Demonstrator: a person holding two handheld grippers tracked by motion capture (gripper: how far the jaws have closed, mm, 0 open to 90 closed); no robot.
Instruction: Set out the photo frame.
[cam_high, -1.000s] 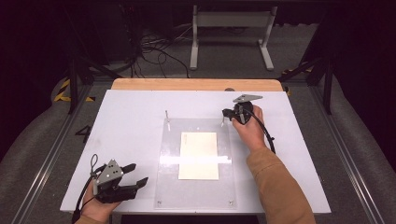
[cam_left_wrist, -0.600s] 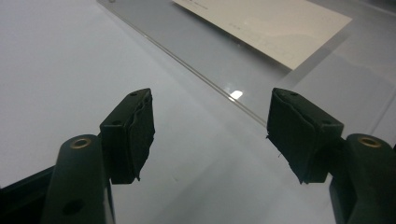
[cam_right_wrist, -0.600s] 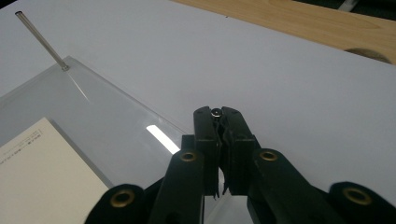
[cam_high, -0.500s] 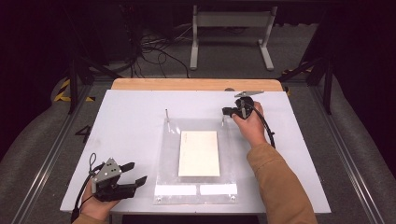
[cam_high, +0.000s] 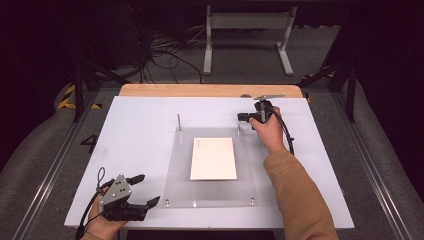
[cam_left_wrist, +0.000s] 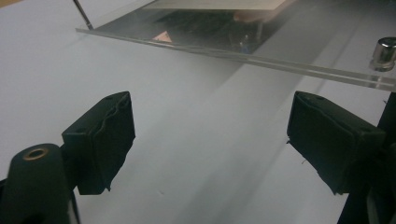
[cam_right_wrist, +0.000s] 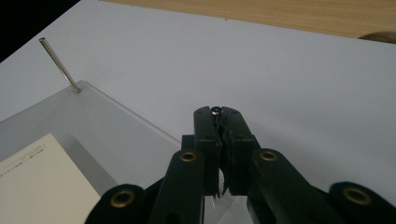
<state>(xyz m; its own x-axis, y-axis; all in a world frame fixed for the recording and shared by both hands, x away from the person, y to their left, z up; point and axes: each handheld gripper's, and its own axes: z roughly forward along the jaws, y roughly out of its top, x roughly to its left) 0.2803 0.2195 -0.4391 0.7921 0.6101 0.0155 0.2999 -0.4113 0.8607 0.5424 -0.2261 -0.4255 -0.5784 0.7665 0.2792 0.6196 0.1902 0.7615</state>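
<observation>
High view: clear plate with a paper sheet lies mid-worktop. Right hand-held gripper sits at the far right pin.

Left gripper view: left hand-held gripper, jaws just opening, nothing between them, short of the plate's edge.

Right gripper view: jaws clamped on that pin. Likely seating or pulling it; next needs a straight lift.

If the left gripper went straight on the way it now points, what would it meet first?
Probably the near edge of the clear acrylic plate. The left gripper, jaws open and just widened with nothing between, points across bare white table towards it.
</observation>
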